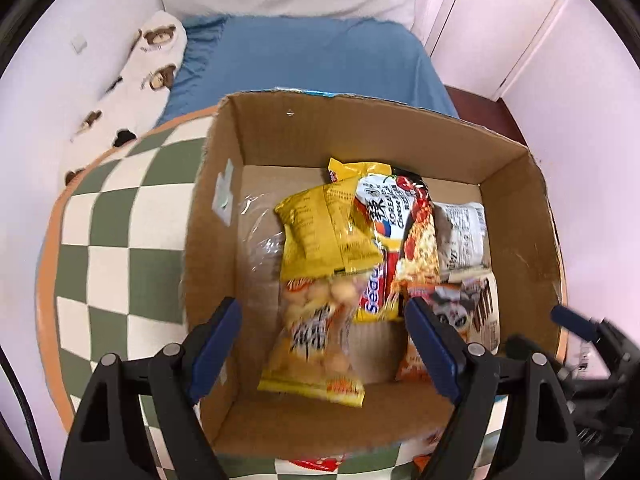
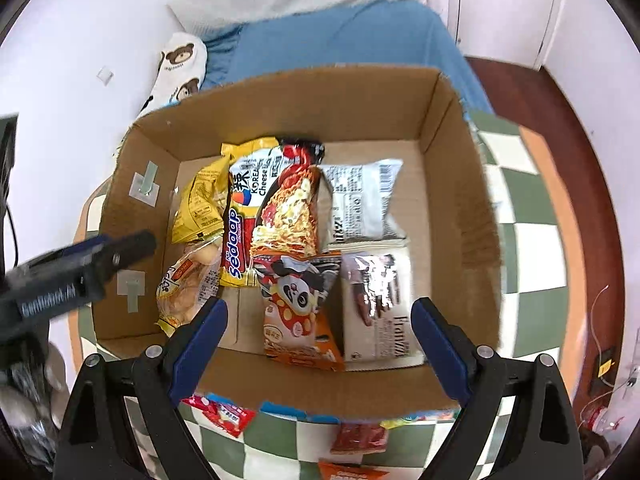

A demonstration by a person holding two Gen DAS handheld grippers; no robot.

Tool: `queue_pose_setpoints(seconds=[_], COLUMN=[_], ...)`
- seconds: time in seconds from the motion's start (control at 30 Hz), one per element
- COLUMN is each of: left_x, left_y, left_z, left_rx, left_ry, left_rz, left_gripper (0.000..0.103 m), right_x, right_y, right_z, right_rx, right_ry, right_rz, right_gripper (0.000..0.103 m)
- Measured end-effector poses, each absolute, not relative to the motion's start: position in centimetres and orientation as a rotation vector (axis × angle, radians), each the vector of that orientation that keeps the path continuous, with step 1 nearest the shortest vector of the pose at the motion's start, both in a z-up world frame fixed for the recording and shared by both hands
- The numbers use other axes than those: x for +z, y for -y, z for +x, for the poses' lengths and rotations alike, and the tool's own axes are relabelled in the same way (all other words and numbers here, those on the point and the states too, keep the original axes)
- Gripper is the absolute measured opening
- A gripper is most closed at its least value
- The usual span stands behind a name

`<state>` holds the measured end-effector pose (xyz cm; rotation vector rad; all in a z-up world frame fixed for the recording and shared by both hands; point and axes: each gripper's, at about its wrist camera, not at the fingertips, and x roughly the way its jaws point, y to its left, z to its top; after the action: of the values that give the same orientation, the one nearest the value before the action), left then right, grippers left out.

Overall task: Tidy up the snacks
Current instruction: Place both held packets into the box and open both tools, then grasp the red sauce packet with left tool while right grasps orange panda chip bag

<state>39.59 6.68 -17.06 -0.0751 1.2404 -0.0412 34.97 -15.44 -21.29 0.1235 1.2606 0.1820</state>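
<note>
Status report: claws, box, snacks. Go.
Left claw open, empty. Right claw open, empty. Five packets in cardboard box. Loose snack packets on checkered table, outside box.

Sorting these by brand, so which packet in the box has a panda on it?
The orange packet at the near edge of the cardboard box, between the yellow Sedaap noodles and the white Franzzi pack; none of the others shows a cartoon panda.

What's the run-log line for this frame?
task: organize snacks | left gripper: open above cardboard box | right gripper: open, empty | yellow snack bag in box | red packets on table outside
</note>
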Motion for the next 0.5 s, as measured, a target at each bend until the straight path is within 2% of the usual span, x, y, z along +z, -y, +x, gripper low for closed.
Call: queue_pose_setpoints(seconds=[0.5], left_x=[-10.3], left_y=[-5.3], left_z=[30.3], left_rx=[-0.041], left_ry=[-1.027], left_rz=[-0.030], left_gripper=[0.083], right_x=[-13.7], right_y=[16.0], right_z=[27.3], right_rx=[0.158], right_ry=[-1.052], right_rz=[0.110], right_gripper=[0.095])
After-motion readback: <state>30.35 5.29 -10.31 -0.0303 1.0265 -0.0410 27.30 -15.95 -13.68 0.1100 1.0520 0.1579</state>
